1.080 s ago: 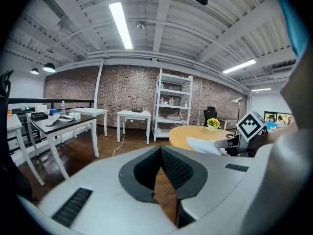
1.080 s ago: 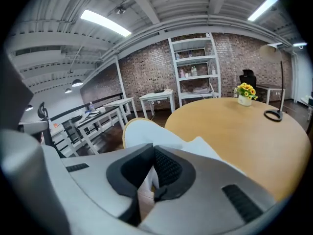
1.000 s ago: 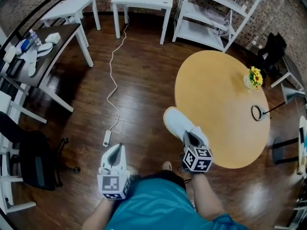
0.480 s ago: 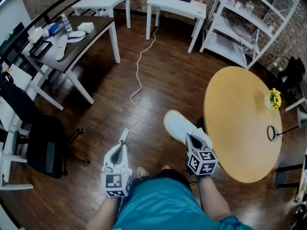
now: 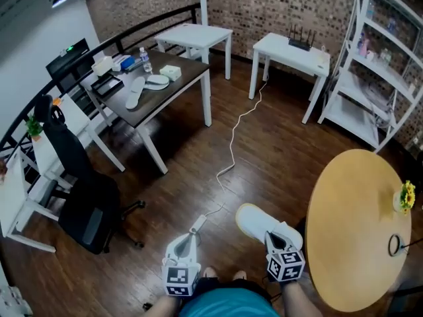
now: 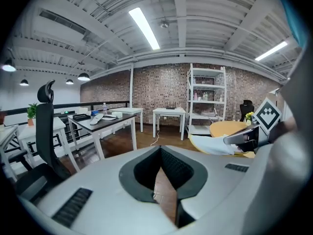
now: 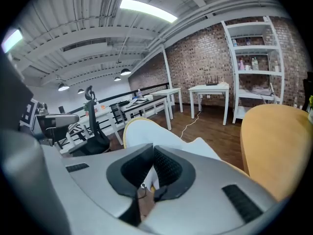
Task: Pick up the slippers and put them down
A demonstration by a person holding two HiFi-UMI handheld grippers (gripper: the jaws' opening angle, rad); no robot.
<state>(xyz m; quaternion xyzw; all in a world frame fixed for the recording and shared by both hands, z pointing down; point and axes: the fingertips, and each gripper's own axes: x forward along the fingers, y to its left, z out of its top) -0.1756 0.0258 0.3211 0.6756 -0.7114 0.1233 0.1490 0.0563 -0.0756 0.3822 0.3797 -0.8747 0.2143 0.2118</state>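
My right gripper point(image 5: 273, 235) is shut on the heel end of a white slipper point(image 5: 254, 220), which sticks out ahead of it over the wooden floor. In the right gripper view the slipper point(image 7: 146, 136) rises just beyond the jaws point(image 7: 152, 151), its edge pinched between the pads. My left gripper point(image 5: 190, 238) is level with it on the left, shut and holding nothing; its pads meet at the tip point(image 6: 160, 151). A second pale slipper point(image 5: 135, 92) lies on the dark table point(image 5: 182, 84) far ahead on the left, also seen in the left gripper view point(image 6: 96, 117).
A round wooden table point(image 5: 357, 223) stands close on the right. A black office chair point(image 5: 86, 203) is at the left. A white cable point(image 5: 231, 150) ends in a power strip point(image 5: 198, 224) just ahead of my left gripper. White tables point(image 5: 291, 48) and a shelf unit point(image 5: 377, 78) line the back.
The view has swung left and up: the dark table has come closer to centre and the round table has slid right. Both grippers sit lower in frame, the slipper still held.
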